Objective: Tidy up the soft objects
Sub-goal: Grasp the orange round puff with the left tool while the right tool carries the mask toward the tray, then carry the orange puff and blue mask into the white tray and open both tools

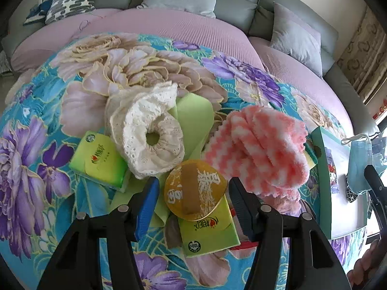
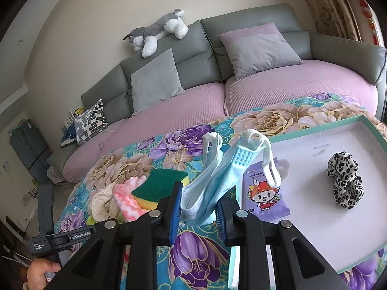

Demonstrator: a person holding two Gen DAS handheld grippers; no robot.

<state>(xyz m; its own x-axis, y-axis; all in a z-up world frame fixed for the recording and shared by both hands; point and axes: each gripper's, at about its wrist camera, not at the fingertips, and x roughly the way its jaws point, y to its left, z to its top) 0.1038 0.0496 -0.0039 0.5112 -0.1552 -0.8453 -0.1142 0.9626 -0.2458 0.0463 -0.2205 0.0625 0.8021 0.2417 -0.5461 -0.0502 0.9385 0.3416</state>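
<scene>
My left gripper (image 1: 192,199) is open, its jaws on either side of a round yellow puff (image 1: 194,189) lying on a green tissue pack (image 1: 208,232). A white lace cap (image 1: 147,130), a pink-and-white fluffy cloth (image 1: 261,147) and a second green tissue pack (image 1: 99,160) lie just beyond. My right gripper (image 2: 198,205) is shut on a light blue face mask (image 2: 217,176), held above the left edge of a white tray (image 2: 321,217). In the tray lie a purple wipes pack (image 2: 263,193) and a leopard-print scrunchie (image 2: 346,183).
A green-and-yellow sponge (image 2: 157,188) sits by the pink cloth. The floral cloth (image 1: 36,125) covers the table. A sofa with a pink cover (image 2: 193,101) and grey cushions stands behind. The tray also shows at the right of the left wrist view (image 1: 338,193).
</scene>
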